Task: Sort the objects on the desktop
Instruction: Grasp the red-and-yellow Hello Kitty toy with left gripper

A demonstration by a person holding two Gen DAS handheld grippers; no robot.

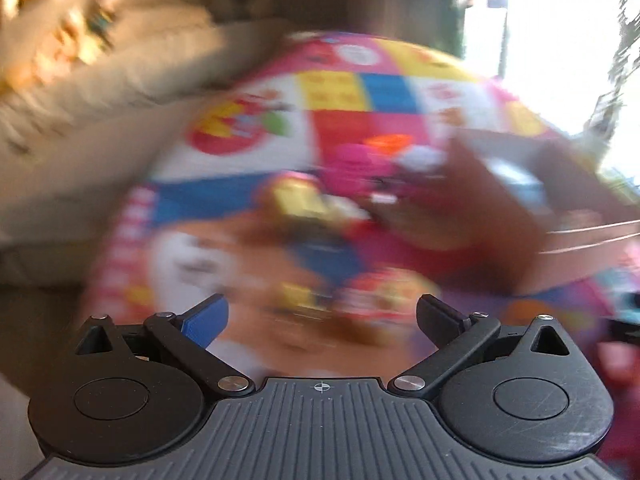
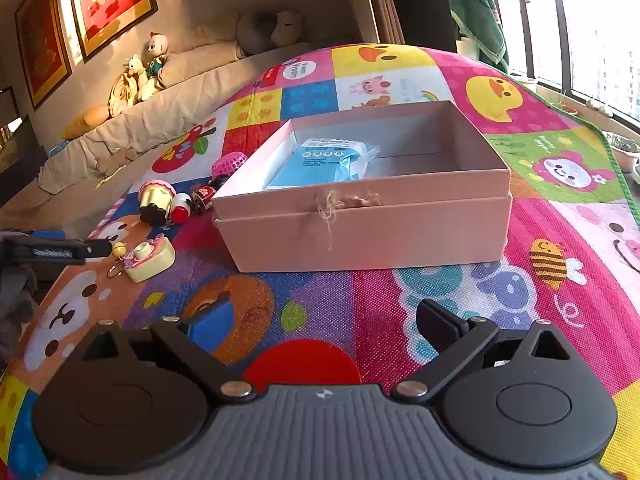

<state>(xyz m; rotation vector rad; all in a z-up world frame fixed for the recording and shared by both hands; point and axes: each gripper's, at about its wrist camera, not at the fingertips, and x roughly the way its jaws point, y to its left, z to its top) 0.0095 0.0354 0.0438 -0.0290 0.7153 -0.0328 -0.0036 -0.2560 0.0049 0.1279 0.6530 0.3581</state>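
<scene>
An open pink box (image 2: 360, 220) sits on a colourful play mat (image 2: 440, 300) and holds a blue packet (image 2: 320, 164). Left of it lie small toys: a cream toy camera keychain (image 2: 150, 260), a gold and pink cupcake toy (image 2: 156, 198), a small red and white bottle (image 2: 182, 206), a small red figure (image 2: 204, 196) and a pink mesh ball (image 2: 228, 162). My right gripper (image 2: 324, 328) is open and empty, in front of the box. My left gripper (image 1: 320, 320) is open and empty; its view is heavily blurred, with toys (image 1: 312, 204) and the box (image 1: 500, 200) ahead. Its tip shows in the right wrist view (image 2: 60, 252), close beside the camera keychain.
A beige sofa (image 2: 160, 120) with plush toys (image 2: 140, 76) runs along the left behind the mat. Framed pictures (image 2: 108, 0) hang on the wall. Windows (image 2: 580, 40) and hanging laundry are at the right.
</scene>
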